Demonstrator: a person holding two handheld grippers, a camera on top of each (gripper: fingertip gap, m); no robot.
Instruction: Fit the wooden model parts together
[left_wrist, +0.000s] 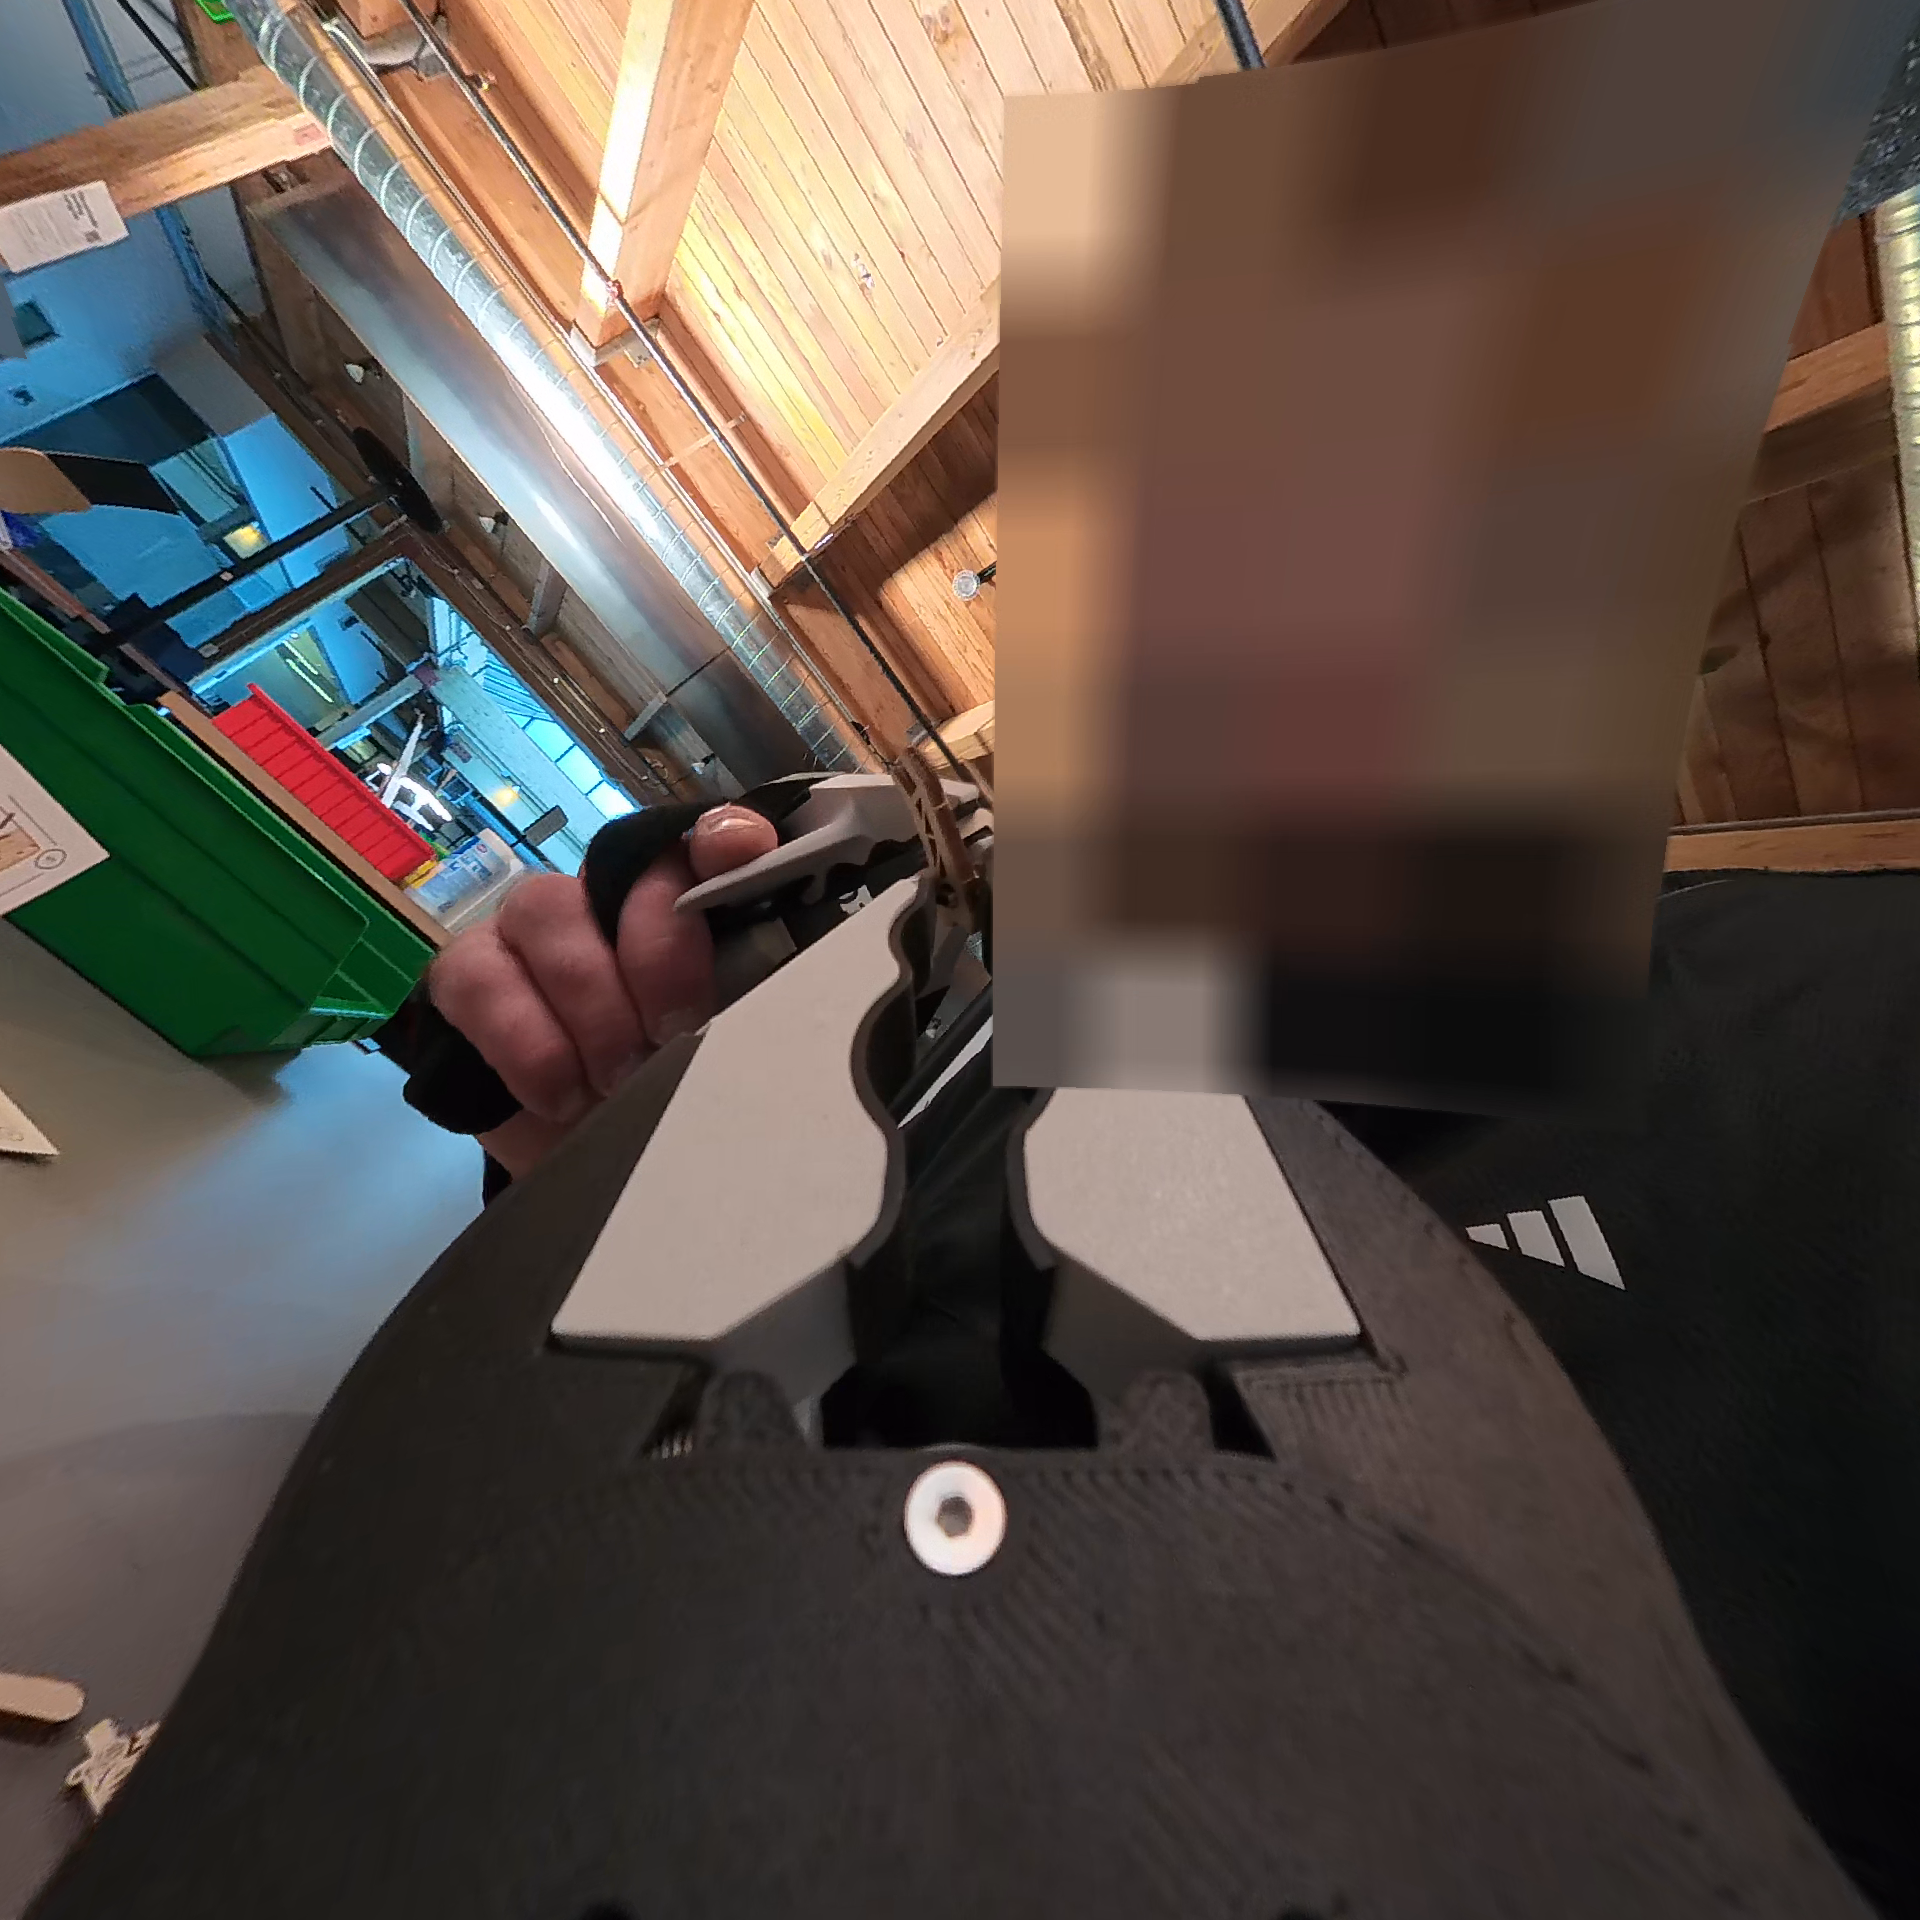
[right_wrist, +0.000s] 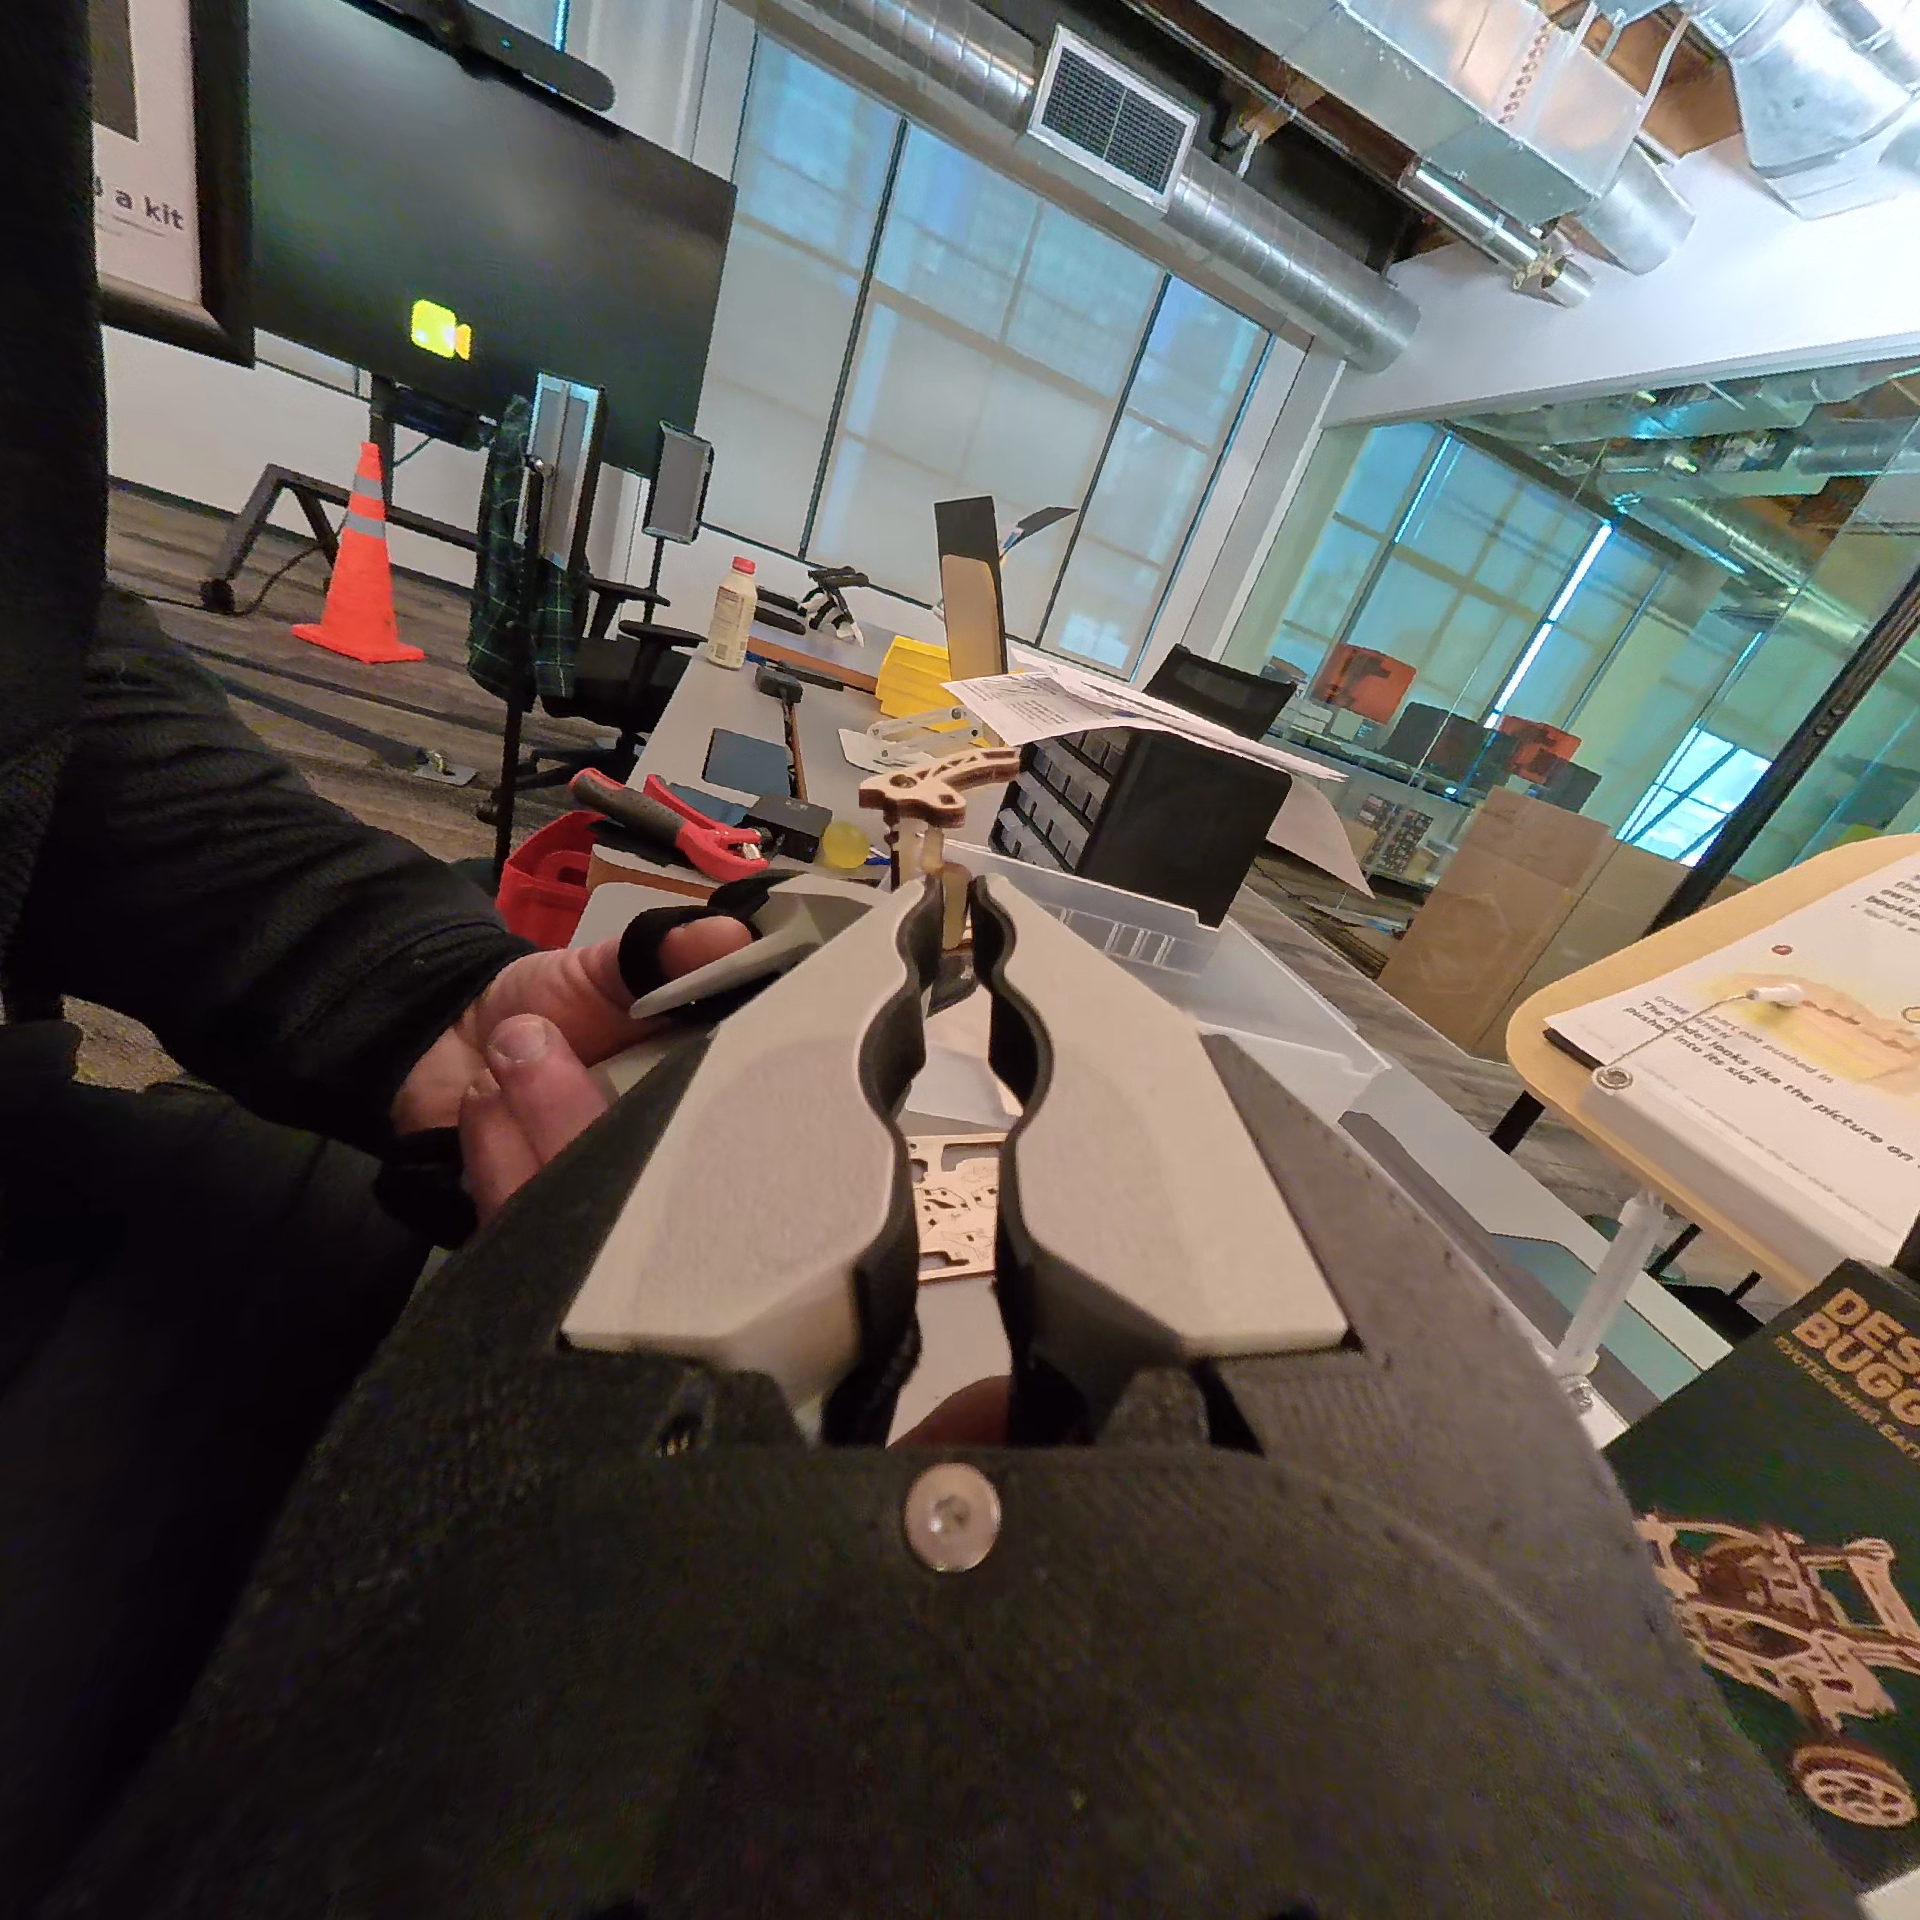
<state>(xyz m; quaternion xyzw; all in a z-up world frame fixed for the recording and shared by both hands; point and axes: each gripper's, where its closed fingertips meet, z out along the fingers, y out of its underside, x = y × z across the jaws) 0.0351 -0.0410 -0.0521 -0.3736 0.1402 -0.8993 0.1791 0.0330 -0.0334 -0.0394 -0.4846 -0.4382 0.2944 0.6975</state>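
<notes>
In the right wrist view, my right gripper (right_wrist: 948, 906) is shut on a thin upright wooden strip of a small model assembly. A curved fretted wooden arm (right_wrist: 940, 781) sits on top of that assembly. The left gripper's body and the hand holding it (right_wrist: 540, 1023) are close on the left. In the left wrist view, my left gripper (left_wrist: 951, 902) meets the same wooden assembly (left_wrist: 935, 831) at its tip. Its left pad (left_wrist: 902, 935) lies against the wood, and the other fingertip is hidden behind the blurred patch. A fretted wooden sheet (right_wrist: 956, 1205) lies on the table below.
A clear plastic box (right_wrist: 1195, 966) and a black drawer cabinet (right_wrist: 1143, 831) stand just beyond the assembly. Red pliers (right_wrist: 675, 821) lie to the left. An instruction board (right_wrist: 1714, 1039) and the model's box (right_wrist: 1787, 1558) are on the right. A green bin (left_wrist: 156, 862) stands on the left.
</notes>
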